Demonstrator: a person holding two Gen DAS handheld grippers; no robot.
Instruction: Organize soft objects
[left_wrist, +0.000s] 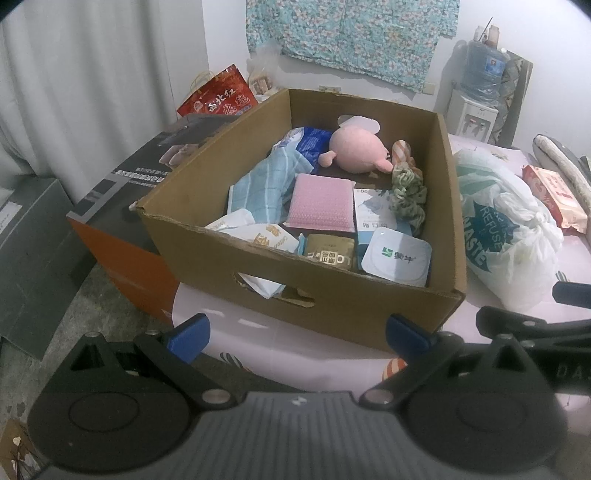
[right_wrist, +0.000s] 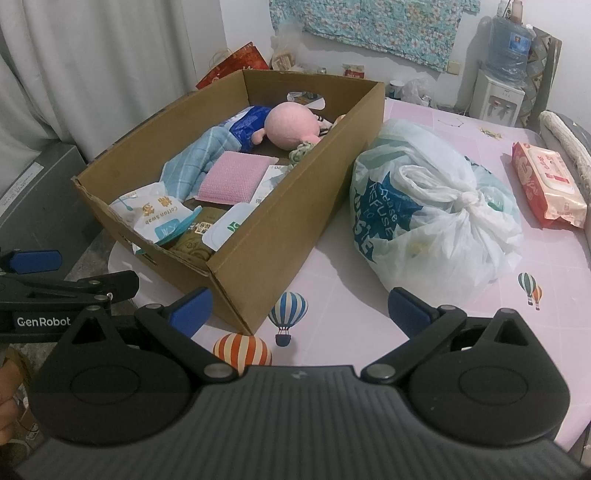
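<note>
Two tongs: both held low at the near edge of the tabletop (right_wrist: 332, 258), which wears a pink cloth printed with hot-air balloons.
Left tongs (left_wrist: 297, 334): blue-tipped fingers spread wide, nothing between them, aimed at the near wall of the cardboard box (left_wrist: 314, 280).
Right tongs (right_wrist: 300, 309): fingers likewise spread wide and empty, pointing at the gap between the box's near corner and the knotted plastic bag (right_wrist: 424, 206).
Cardboard box: stands open-topped on the tabletop, a cut handle hole in its near wall.
Box, near end: a cotton swab pack (right_wrist: 155, 214), a gold packet (left_wrist: 328, 253) and a white sealed cup (left_wrist: 397, 256) lying side by side.
Box, middle: a pink sponge pad (left_wrist: 321, 203) lying flat, touching a crumpled light-blue checked cloth (left_wrist: 258, 188) on its left; a green scrunchie (left_wrist: 408, 188) against the right wall.
Box, far end: a pink plush toy (left_wrist: 356, 149) resting beside a blue packet (left_wrist: 312, 142).
Right of the box: the plastic bag, white with blue lettering, tied shut and just beside the box wall.
Farther right: a red pack of wet wipes (right_wrist: 546, 184) lying flat on the cloth, well apart from the box.
Behind: a water dispenser (right_wrist: 498, 96) against the wall and a flowered fabric (left_wrist: 351, 37) hanging above.
</note>
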